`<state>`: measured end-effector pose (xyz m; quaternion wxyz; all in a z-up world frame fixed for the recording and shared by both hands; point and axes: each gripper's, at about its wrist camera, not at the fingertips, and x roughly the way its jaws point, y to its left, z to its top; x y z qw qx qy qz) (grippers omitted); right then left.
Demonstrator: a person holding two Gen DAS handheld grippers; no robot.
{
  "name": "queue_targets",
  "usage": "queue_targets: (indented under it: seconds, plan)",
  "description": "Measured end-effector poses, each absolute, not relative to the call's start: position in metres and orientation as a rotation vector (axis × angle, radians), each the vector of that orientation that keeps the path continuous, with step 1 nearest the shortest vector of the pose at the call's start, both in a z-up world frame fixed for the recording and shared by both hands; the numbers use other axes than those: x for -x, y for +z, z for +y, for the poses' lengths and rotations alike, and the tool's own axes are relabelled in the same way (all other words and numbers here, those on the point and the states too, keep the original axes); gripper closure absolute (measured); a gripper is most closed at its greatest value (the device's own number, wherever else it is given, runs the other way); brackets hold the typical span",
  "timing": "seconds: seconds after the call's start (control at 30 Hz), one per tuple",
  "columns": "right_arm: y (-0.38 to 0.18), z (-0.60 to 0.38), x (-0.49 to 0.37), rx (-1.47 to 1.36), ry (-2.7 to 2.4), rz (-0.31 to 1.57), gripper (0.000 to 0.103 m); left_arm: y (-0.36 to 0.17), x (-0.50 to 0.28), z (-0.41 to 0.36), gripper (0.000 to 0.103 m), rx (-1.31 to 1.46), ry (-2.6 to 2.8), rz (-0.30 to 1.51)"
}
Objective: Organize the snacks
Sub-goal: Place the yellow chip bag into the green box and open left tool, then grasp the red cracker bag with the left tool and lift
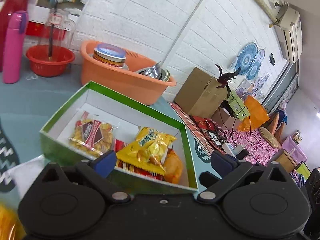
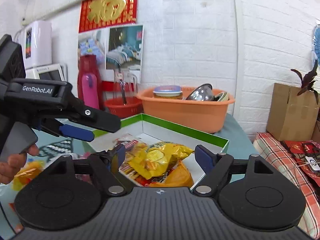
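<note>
A green-rimmed white box [image 1: 128, 102] lies open on the blue table and also shows in the right wrist view [image 2: 186, 129]. Inside lie several snack packs: a yellow bag [image 1: 152, 150] on top, a clear pack with a red label [image 1: 90, 134], an orange pack [image 1: 174, 168]. The yellow bag also shows in the right wrist view [image 2: 160, 160]. My left gripper [image 1: 163, 161] is open and empty above the box's near edge; it also appears from the side in the right wrist view [image 2: 96, 130]. My right gripper [image 2: 160, 157] is open and empty just above the yellow bag.
An orange tub [image 1: 120, 78] with a tin and metal bowls stands behind the box. A red bowl [image 1: 50, 60] and a pink bottle [image 1: 13, 48] stand at the far left. More yellow-orange snacks [image 2: 26, 172] lie left of the box. A cardboard box [image 2: 290, 112] sits to the right.
</note>
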<state>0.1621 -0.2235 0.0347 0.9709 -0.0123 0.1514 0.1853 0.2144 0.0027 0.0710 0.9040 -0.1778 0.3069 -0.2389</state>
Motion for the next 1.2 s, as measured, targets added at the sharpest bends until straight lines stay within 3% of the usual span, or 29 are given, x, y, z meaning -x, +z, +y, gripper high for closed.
queue_targets:
  seconds: [0.2, 0.4, 0.8, 0.83, 0.9, 0.93, 0.97, 1.0, 1.1, 1.13, 1.17, 1.2]
  plan:
    - [0.037, -0.223, -0.106, 0.012, 0.401, 0.319, 0.0, 0.08, -0.148, 0.026, 0.0, 0.339, -0.451, 0.601]
    - [0.017, -0.22, -0.075, -0.095, 0.48, 0.388, 0.0, 0.052, -0.1, 0.054, 0.0, 0.341, -0.408, 0.619]
    - [-0.036, -0.172, -0.058, -0.126, 0.598, 0.585, 0.0, -0.016, -0.1, 0.084, 0.0, 0.403, -0.354, 0.779]
    - [-0.037, -0.169, -0.057, -0.122, 0.612, 0.588, 0.0, -0.019, -0.102, 0.086, 0.006, 0.418, -0.36, 0.783]
    - [-0.038, -0.164, -0.055, -0.117, 0.636, 0.588, 0.0, -0.02, -0.105, 0.085, 0.029, 0.413, -0.368, 0.788]
    - [-0.038, -0.163, -0.055, -0.113, 0.642, 0.59, 0.0, -0.021, -0.106, 0.082, 0.06, 0.409, -0.398, 0.8]
    - [-0.039, -0.162, -0.054, -0.11, 0.645, 0.59, 0.0, -0.022, -0.106, 0.079, 0.082, 0.421, -0.447, 0.817]
    - [-0.039, -0.161, -0.054, -0.108, 0.647, 0.59, 0.0, -0.025, -0.107, 0.075, 0.085, 0.442, -0.501, 0.841]
    - [-0.043, -0.16, -0.056, -0.104, 0.65, 0.602, 0.0, -0.028, -0.104, 0.061, 0.076, 0.414, -0.518, 0.854]
    - [-0.043, -0.159, -0.057, -0.1, 0.648, 0.605, 0.0, -0.027, -0.102, 0.061, 0.054, 0.409, -0.506, 0.839]
    - [-0.044, -0.159, -0.059, -0.091, 0.647, 0.607, 0.0, -0.026, -0.102, 0.063, 0.026, 0.428, -0.498, 0.828]
    - [-0.044, -0.158, -0.062, -0.078, 0.646, 0.607, 0.0, -0.025, -0.102, 0.066, 0.013, 0.452, -0.482, 0.816]
